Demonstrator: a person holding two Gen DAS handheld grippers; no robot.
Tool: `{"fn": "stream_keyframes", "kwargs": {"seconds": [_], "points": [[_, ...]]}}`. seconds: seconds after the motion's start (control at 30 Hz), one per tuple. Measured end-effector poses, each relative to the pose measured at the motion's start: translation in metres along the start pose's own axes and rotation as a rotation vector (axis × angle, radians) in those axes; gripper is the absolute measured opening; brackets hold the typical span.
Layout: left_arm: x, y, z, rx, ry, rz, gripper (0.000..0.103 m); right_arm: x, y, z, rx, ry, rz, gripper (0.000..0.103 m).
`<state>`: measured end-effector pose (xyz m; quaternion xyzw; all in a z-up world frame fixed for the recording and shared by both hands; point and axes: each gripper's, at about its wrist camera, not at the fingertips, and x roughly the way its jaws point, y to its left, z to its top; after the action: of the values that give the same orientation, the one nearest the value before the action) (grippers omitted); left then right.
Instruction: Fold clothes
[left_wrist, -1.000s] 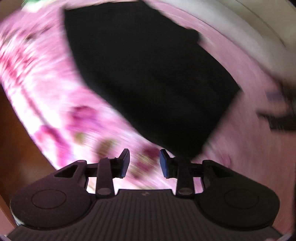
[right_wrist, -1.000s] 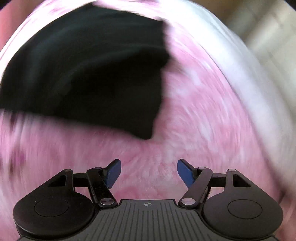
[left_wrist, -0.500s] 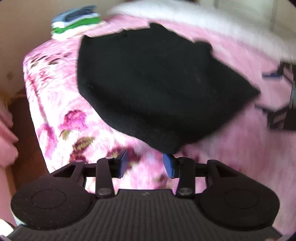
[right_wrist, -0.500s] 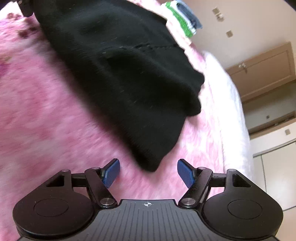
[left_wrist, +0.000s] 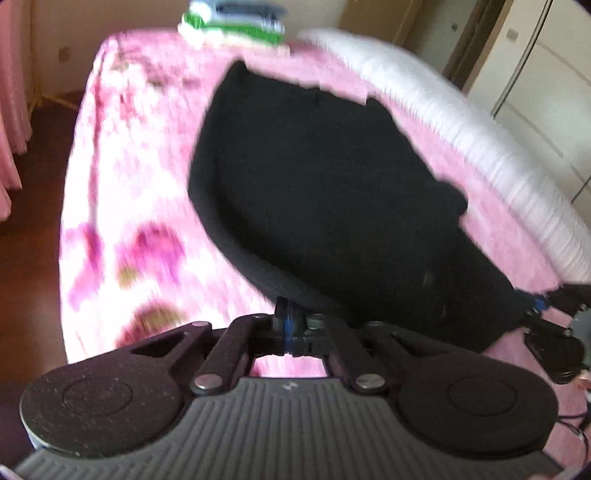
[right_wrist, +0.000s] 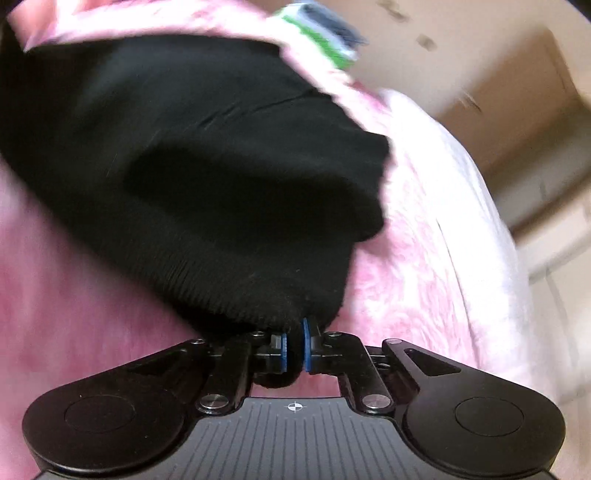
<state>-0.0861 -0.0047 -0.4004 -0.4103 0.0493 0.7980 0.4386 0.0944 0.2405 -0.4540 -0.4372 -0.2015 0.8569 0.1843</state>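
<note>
A black knit garment (left_wrist: 332, 192) lies spread on a pink floral blanket (left_wrist: 129, 184). In the left wrist view my left gripper (left_wrist: 288, 321) is closing on the garment's near hem, whose edge lies over the fingertips. In the right wrist view my right gripper (right_wrist: 293, 332) is closing on the ribbed hem corner (right_wrist: 258, 302). A fold of black cloth is pinched between its blue pads (right_wrist: 283, 347). The right gripper (left_wrist: 535, 304) also shows at the garment's right corner in the left wrist view. Both views are blurred.
A stack of folded clothes (left_wrist: 232, 18) in green, white and blue sits at the bed's far end (right_wrist: 325, 33). A white quilt (left_wrist: 461, 122) runs along the right side. Wooden floor (left_wrist: 37, 184) and a pink curtain (left_wrist: 11, 110) lie to the left, cupboard doors (left_wrist: 546, 74) behind.
Both grippers stood open just short of the garment's near edge; now both have shut on its hem. The views have swung, and the folded stack has come into sight.
</note>
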Motion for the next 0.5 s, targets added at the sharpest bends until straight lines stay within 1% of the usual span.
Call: {"fn": "stream_keyframes", "kwargs": {"seconds": [0.07,0.1,0.17,0.23,0.27,0.3,0.33,0.37,0.4,0.5], "points": [[-0.032,0.007,0.036,-0.025,-0.111,-0.035,0.0,-0.016,-0.033,0.028,0.178,0.022,0.043,0.005],[-0.045,0.005,0.051,0.031,-0.144,-0.04,0.0,-0.029,-0.051,0.043,0.274,0.026,0.071,0.005],[-0.07,0.001,0.078,0.16,-0.202,-0.044,0.0,-0.051,-0.081,0.067,0.425,0.026,0.148,0.004],[-0.064,-0.002,0.075,0.253,-0.099,-0.032,0.0,-0.06,-0.096,0.084,0.496,0.04,0.187,0.005],[-0.06,-0.003,0.072,0.298,-0.041,-0.025,0.003,-0.062,-0.1,0.092,0.519,0.05,0.199,0.005],[-0.055,-0.002,0.059,0.289,0.006,-0.023,0.006,-0.062,-0.101,0.096,0.529,0.067,0.204,0.005],[-0.05,0.0,0.043,0.273,0.051,-0.023,0.017,-0.06,-0.096,0.095,0.525,0.093,0.2,0.005],[-0.044,-0.001,0.024,0.257,0.092,-0.022,0.03,-0.059,-0.091,0.093,0.523,0.113,0.199,0.005],[-0.038,-0.003,0.003,0.241,0.131,-0.02,0.033,-0.06,-0.086,0.087,0.522,0.126,0.199,0.005],[-0.023,-0.019,-0.054,0.26,0.211,-0.007,0.035,-0.05,-0.077,0.082,0.496,0.145,0.178,0.005]]}}
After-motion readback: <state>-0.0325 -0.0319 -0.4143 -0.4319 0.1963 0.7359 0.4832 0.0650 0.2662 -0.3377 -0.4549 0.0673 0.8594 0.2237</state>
